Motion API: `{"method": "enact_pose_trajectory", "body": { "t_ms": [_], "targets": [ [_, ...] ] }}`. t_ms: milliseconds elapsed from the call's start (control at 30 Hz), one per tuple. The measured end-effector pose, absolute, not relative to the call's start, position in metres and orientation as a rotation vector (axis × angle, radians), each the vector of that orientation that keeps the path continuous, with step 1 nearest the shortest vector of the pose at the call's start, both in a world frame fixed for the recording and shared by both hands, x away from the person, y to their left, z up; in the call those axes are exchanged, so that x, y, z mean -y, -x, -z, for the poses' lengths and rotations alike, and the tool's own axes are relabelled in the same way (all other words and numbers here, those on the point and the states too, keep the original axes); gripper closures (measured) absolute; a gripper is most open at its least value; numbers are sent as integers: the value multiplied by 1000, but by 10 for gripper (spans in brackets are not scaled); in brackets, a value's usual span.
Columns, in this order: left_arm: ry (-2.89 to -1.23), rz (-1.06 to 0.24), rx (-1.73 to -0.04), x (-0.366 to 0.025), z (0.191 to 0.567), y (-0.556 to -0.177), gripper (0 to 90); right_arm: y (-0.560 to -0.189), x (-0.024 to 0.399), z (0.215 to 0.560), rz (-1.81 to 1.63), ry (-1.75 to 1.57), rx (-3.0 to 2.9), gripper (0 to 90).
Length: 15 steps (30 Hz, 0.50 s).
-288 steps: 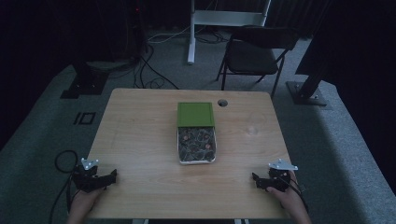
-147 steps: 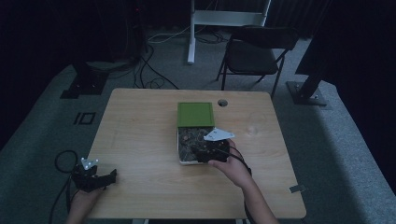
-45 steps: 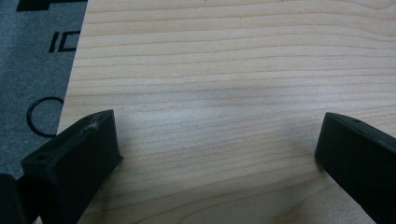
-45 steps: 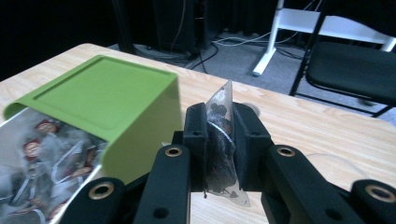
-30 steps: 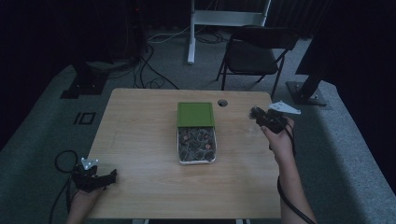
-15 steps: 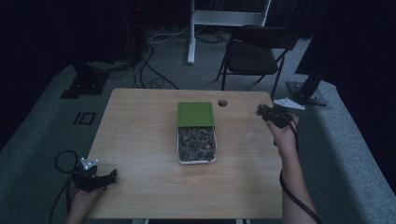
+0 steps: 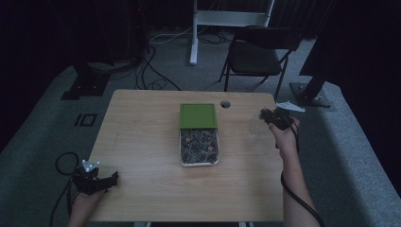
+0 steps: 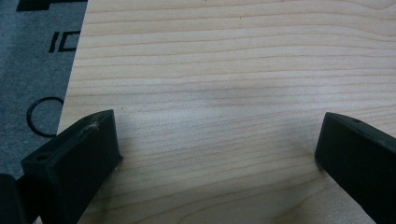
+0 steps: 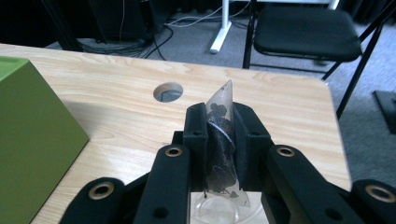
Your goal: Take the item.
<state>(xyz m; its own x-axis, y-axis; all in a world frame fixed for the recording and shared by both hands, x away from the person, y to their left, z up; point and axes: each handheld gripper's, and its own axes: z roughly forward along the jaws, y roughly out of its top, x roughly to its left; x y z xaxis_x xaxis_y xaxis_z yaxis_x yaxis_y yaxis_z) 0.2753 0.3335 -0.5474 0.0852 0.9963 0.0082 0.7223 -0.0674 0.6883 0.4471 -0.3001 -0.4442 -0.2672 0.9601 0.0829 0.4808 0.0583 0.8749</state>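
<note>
Carrying a clear plastic packet (image 9: 219,154) clamped in the right gripper (image 9: 219,123), lowering gently near the bench's (image 9: 289,107) far-right corner; left gripper (image 8: 210,154) is resting, jaws apart.

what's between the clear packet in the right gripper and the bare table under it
Nothing visible. The right gripper is shut on the clear packet above bare table, right of the green box; the cable hole lies farther off.

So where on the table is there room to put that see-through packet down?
The right gripper grips the clear packet. Bare wood lies between the green box and the table's right edge, below the round hole. The wide left half is bare too, up to the left gripper. The open tray is crammed.
</note>
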Motion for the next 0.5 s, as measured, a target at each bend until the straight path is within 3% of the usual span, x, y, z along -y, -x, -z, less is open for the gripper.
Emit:
{"method": "enact_pose_trajectory", "body": {
  "t_ms": [500],
  "targets": [
    [-1846,-683,-1690,-333,547,-275,2,-453,299,462,-1107,-1496,-1825,731]
  ]
}}
